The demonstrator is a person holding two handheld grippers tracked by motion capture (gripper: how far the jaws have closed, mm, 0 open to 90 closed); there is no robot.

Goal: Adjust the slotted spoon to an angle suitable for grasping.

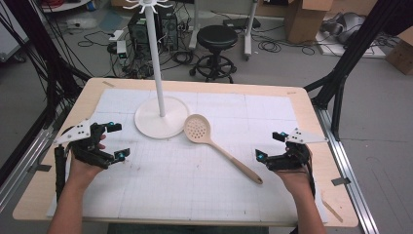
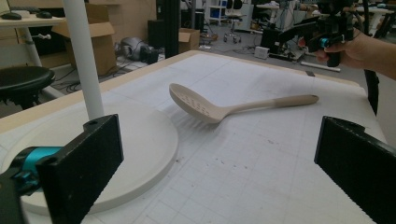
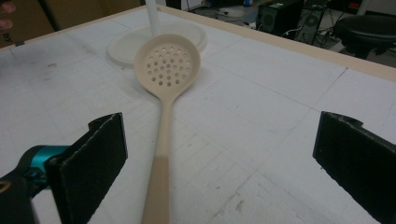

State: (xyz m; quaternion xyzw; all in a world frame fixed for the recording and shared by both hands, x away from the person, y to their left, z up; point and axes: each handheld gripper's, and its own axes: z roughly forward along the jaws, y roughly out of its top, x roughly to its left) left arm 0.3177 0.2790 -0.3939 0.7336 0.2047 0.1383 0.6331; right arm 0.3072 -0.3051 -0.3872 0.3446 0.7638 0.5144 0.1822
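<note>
A beige slotted spoon [image 1: 197,129] lies flat on the white grid mat [image 1: 195,185], its bowl beside the round base of a white stand [image 1: 146,122] and its handle pointing toward the near right. My left gripper [image 1: 118,141] hovers open at the left of the mat, facing the stand base [image 2: 140,135] and the spoon [image 2: 201,105]. My right gripper [image 1: 269,146] is open at the right, just past the handle's end. In the right gripper view the spoon [image 3: 168,65] runs up from between the wide jaws [image 3: 219,168], touching neither.
The stand's thin white pole [image 1: 156,58] rises tall from its base at the mat's far middle. Beyond the table's far edge stand a black stool [image 1: 216,36], cardboard boxes [image 1: 304,19], a computer and floor cables. Black frame legs flank both sides of the table.
</note>
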